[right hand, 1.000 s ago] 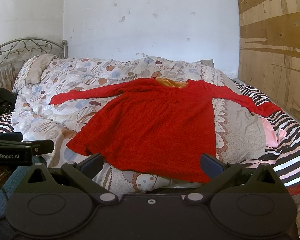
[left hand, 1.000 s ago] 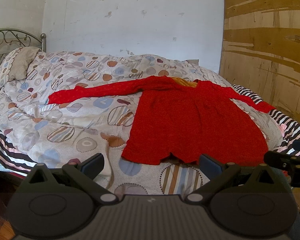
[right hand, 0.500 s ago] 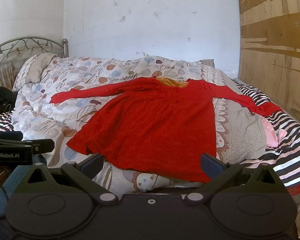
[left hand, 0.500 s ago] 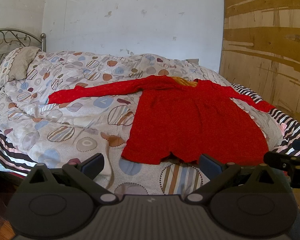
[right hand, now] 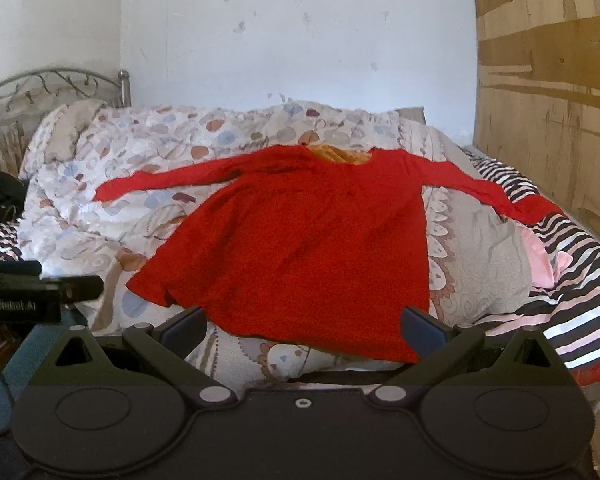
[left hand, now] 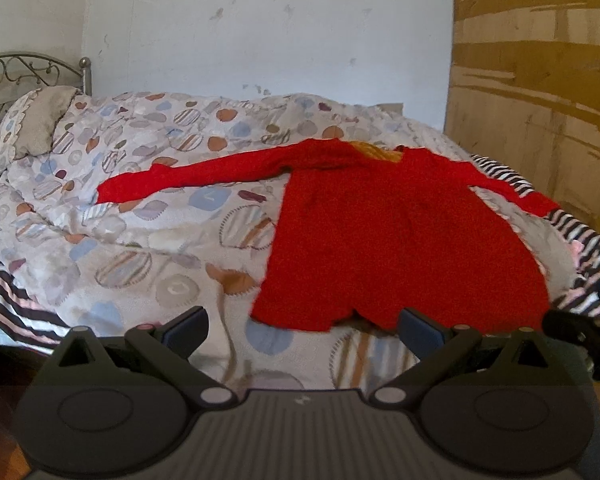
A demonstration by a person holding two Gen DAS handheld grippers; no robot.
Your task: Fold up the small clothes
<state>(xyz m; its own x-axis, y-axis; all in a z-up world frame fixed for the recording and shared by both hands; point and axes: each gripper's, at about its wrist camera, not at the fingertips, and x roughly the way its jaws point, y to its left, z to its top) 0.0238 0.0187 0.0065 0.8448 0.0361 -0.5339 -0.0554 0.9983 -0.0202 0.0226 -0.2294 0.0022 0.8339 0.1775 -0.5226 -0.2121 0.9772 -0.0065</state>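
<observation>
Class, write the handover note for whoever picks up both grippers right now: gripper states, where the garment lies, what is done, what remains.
Left gripper: open, empty, short of the hem.
Right gripper: open, empty, at the hem's near edge.
Red top: spread flat on the patterned duvet, both sleeves stretched outward, neckline at the far side.
Done: laid out only; no fold made.
Left: fold sleeves in, then the body.

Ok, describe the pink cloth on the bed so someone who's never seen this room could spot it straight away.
Find the bed, then its side nearest the wooden wall. There, below the cuff of the red top, the pink cloth lies between the quilt and the striped sheet. It is the only plain pale pink thing there.
</observation>
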